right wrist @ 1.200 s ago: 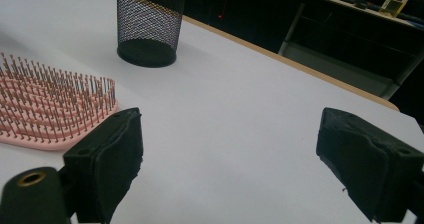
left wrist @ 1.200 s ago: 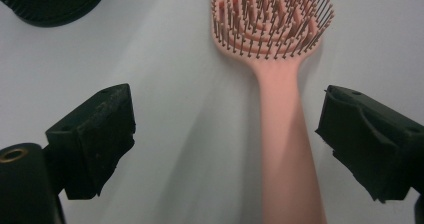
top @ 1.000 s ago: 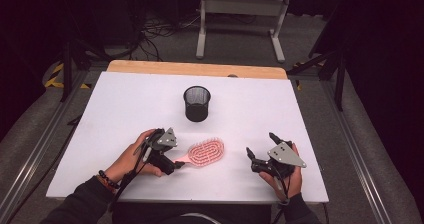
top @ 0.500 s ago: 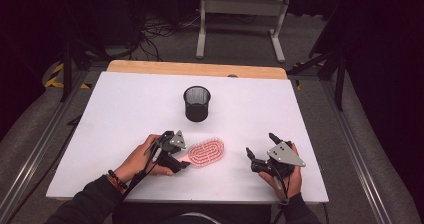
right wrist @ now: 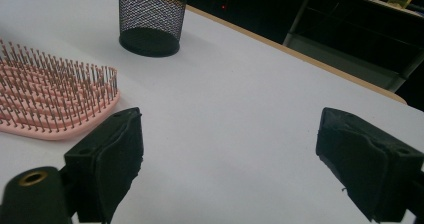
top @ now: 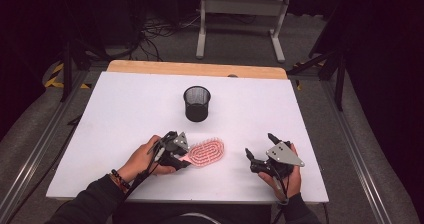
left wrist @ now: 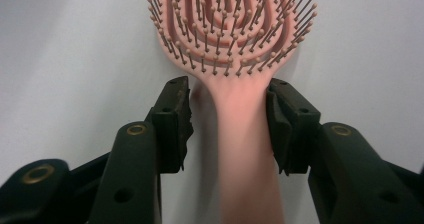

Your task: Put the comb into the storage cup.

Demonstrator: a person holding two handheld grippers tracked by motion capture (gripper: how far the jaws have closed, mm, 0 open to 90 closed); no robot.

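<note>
A pink hairbrush [top: 207, 153] lies bristles up on the white table [top: 125, 114], in front of a black mesh cup [top: 197, 104]. My left gripper [top: 186, 158] is at the brush's handle end. In the left gripper view the handle [left wrist: 242, 134] runs between the two jaws of my left gripper [left wrist: 229, 119]. The right jaw touches the handle and a narrow gap shows at the left jaw. My right gripper [top: 259, 145] rests to the right of the brush, held wide open with bare table between its jaws [right wrist: 230, 154]. The brush head [right wrist: 50, 99] and the cup [right wrist: 150, 16] lie to its left.
A wooden strip [top: 200, 69] runs along the table's far edge. Beyond it stand a grey metal frame [top: 240, 14] and cables on the floor. Dark stands flank the table at the right [top: 340, 69].
My left gripper has slid to the right, up to the brush, so its jaws now straddle the handle. The right gripper and the brush have stayed where they were.
</note>
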